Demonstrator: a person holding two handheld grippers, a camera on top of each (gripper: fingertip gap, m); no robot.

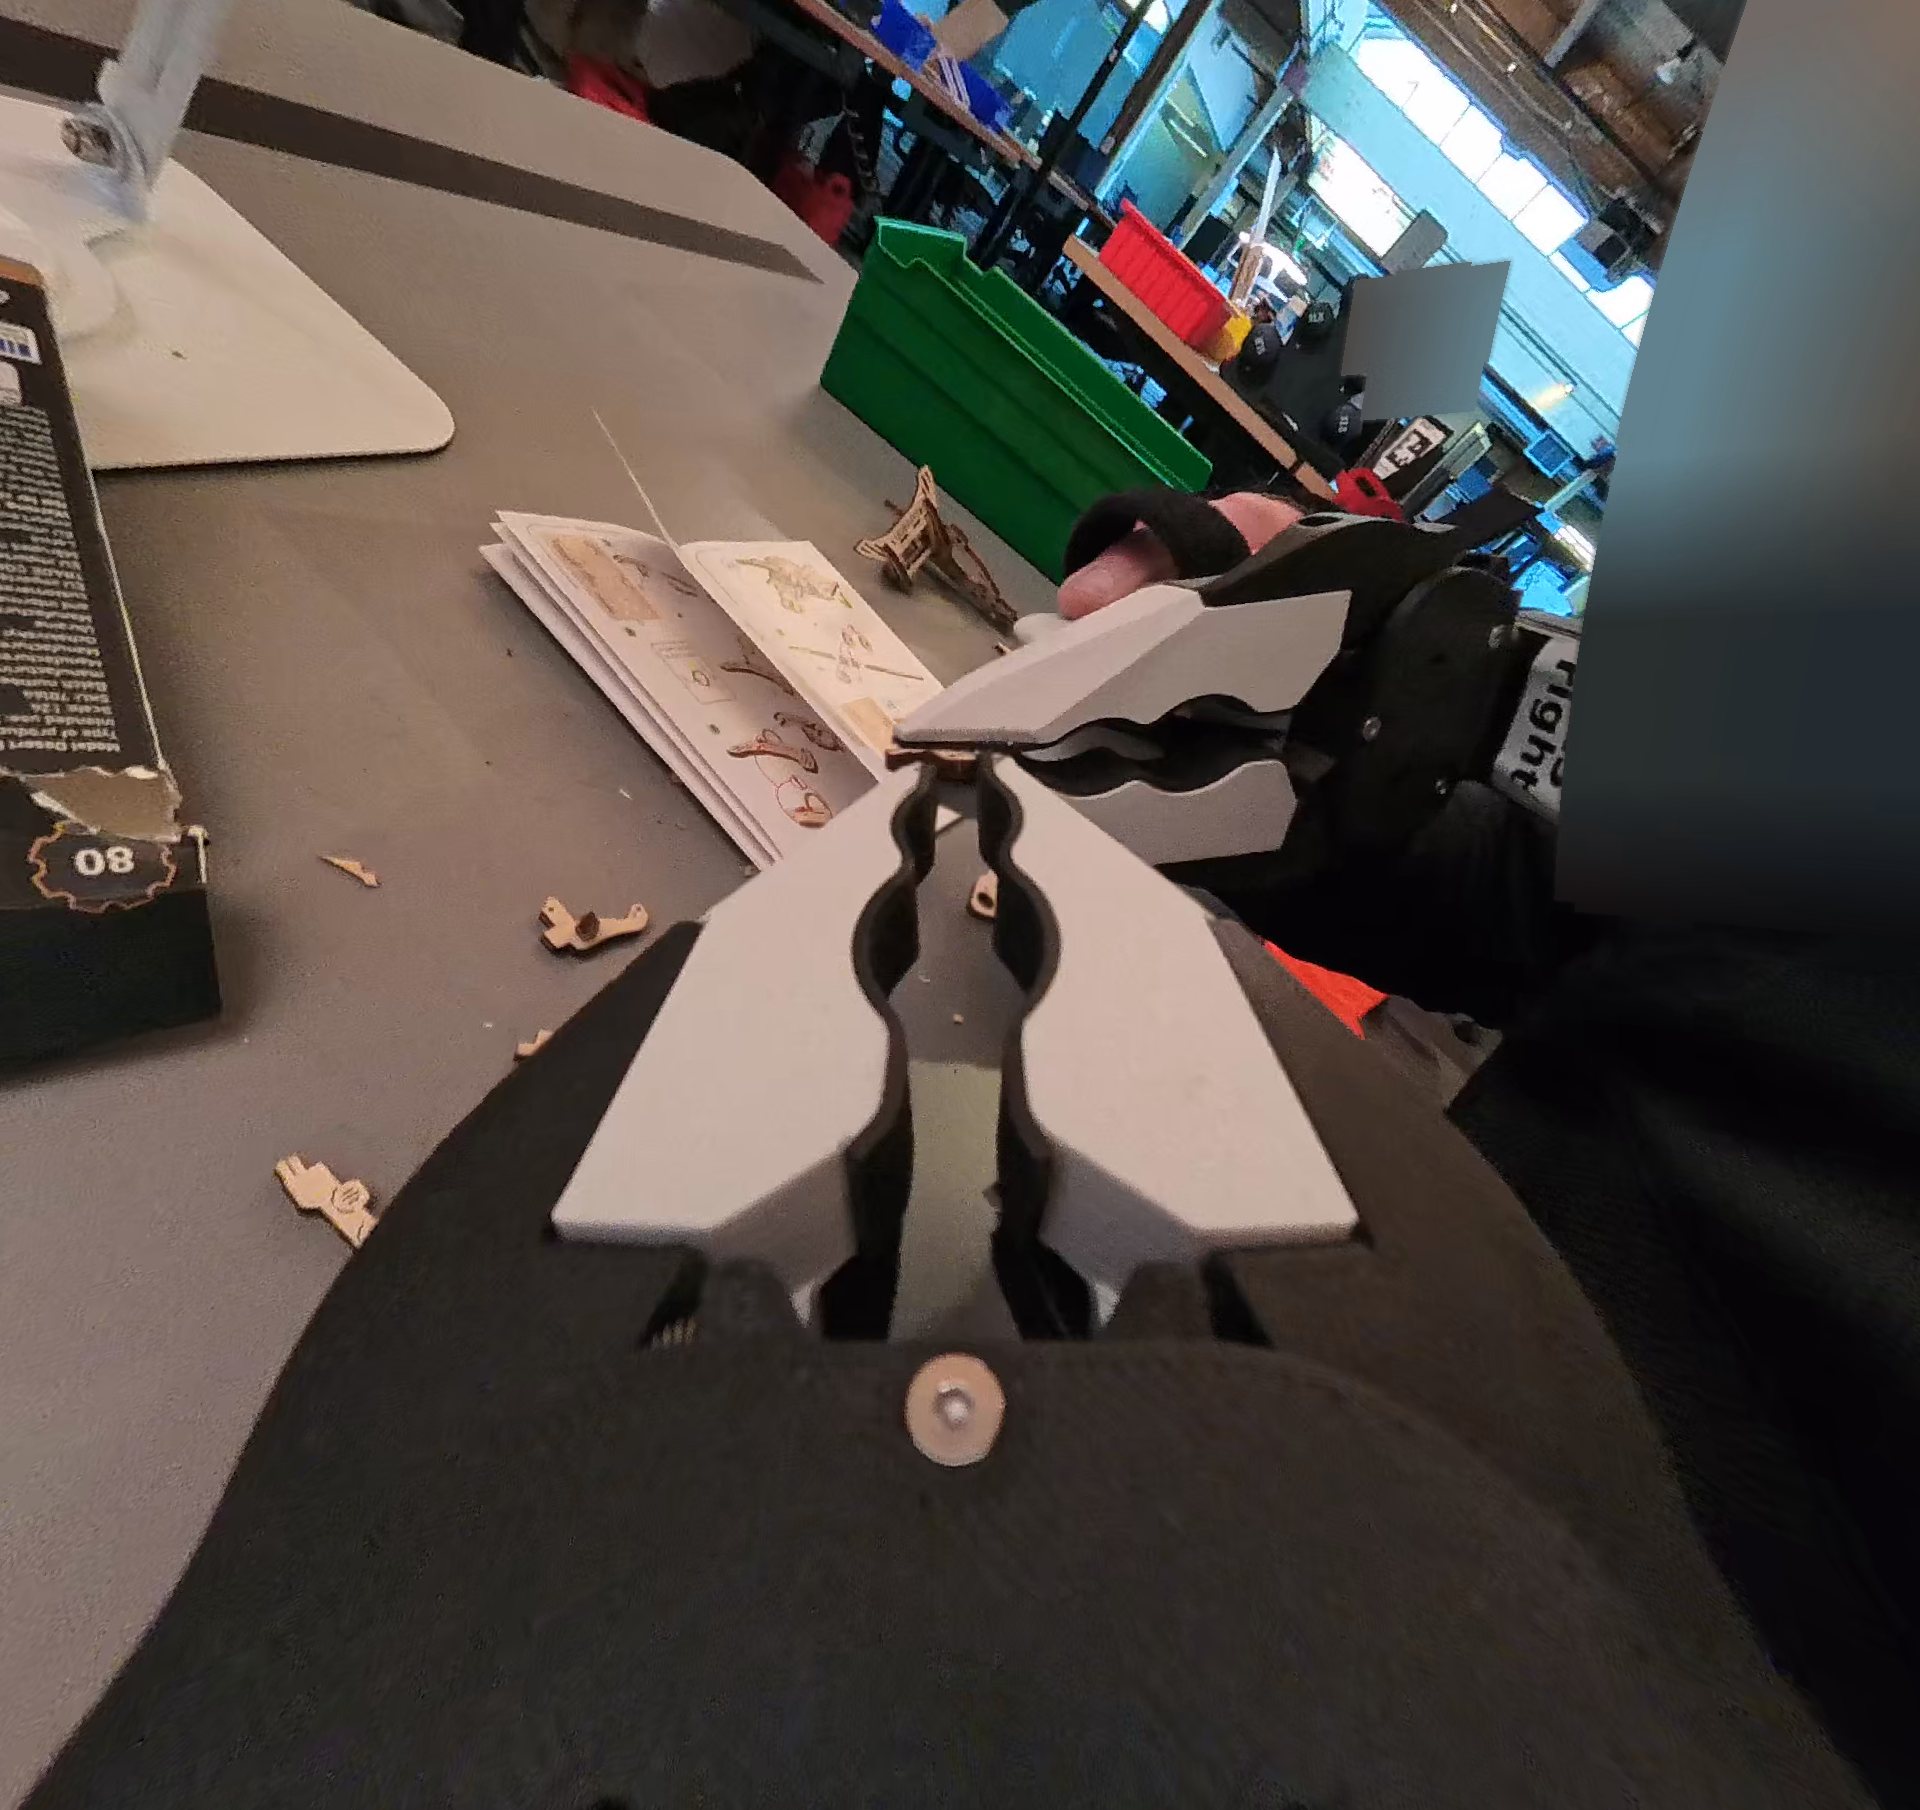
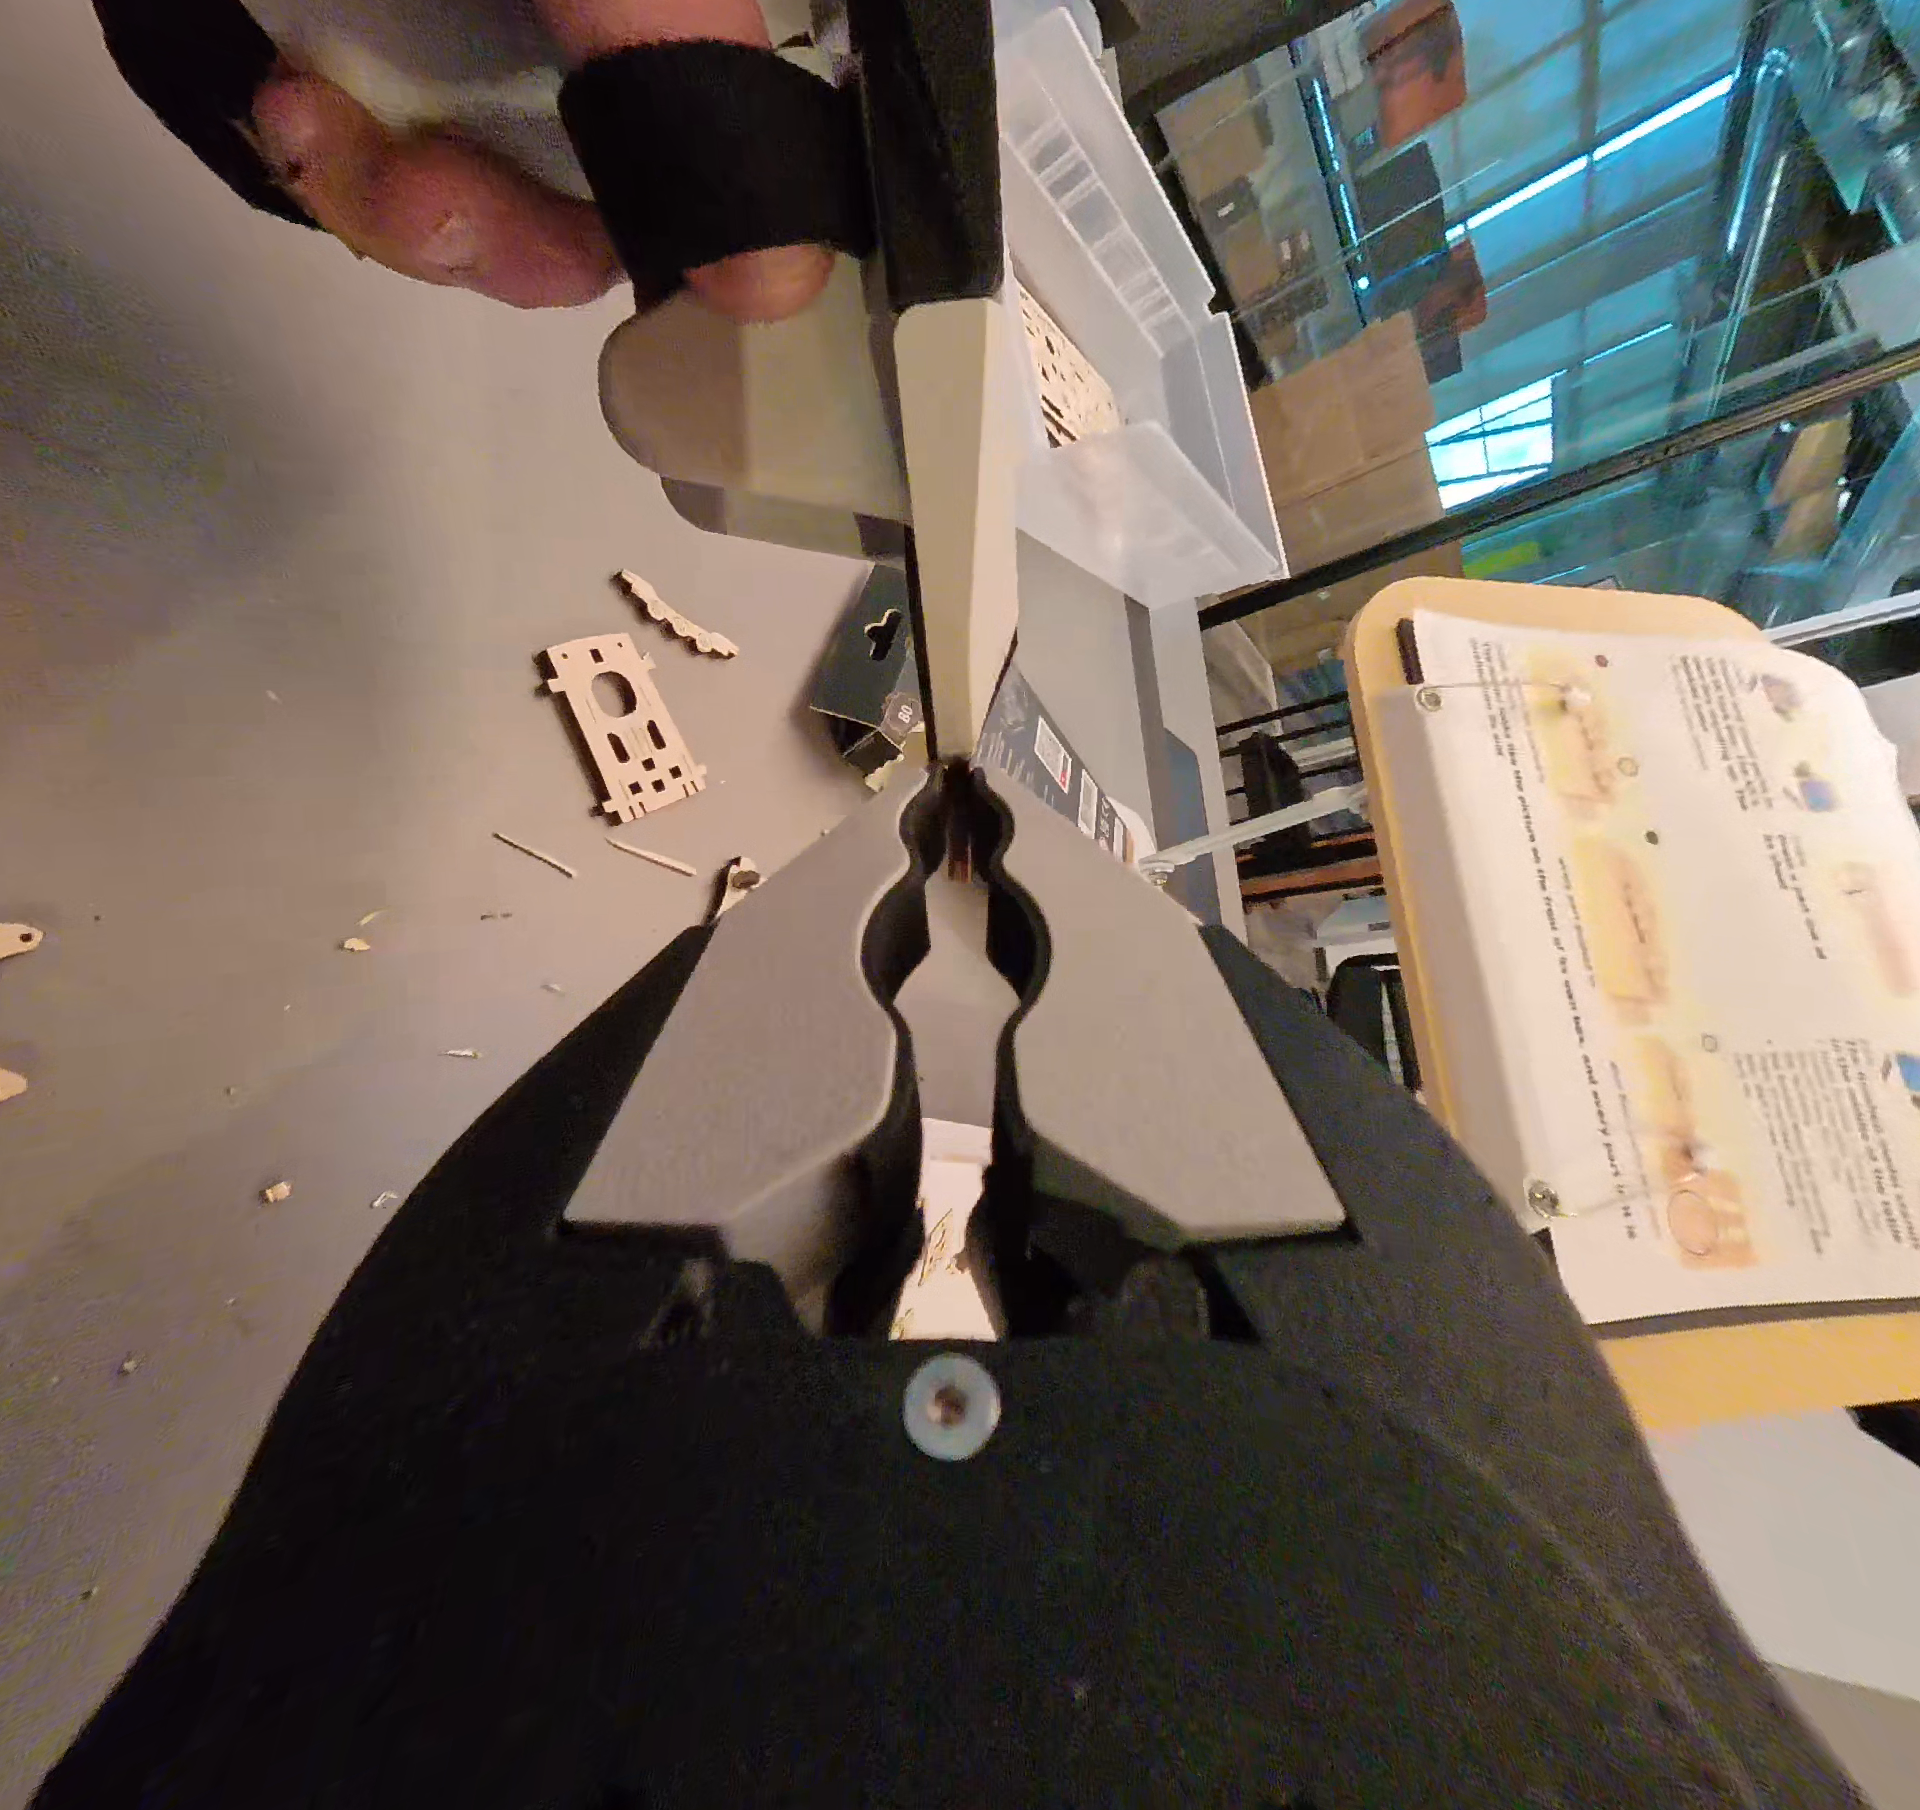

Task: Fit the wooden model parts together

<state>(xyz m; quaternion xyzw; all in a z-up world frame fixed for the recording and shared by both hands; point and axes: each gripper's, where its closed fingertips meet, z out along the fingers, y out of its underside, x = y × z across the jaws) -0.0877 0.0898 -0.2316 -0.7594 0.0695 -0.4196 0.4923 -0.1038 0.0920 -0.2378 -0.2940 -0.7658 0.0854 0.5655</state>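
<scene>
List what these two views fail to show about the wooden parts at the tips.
- Left wrist view: the wooden part is mostly hidden by the left claw and right claw.
- Right wrist view: the pinched piece shows edge-on only.
- Neither view shows whether the parts have joined.

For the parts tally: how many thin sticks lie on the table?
2: left stick and right stick, side by side near the punched plate; right tongs may hide others.
</scene>
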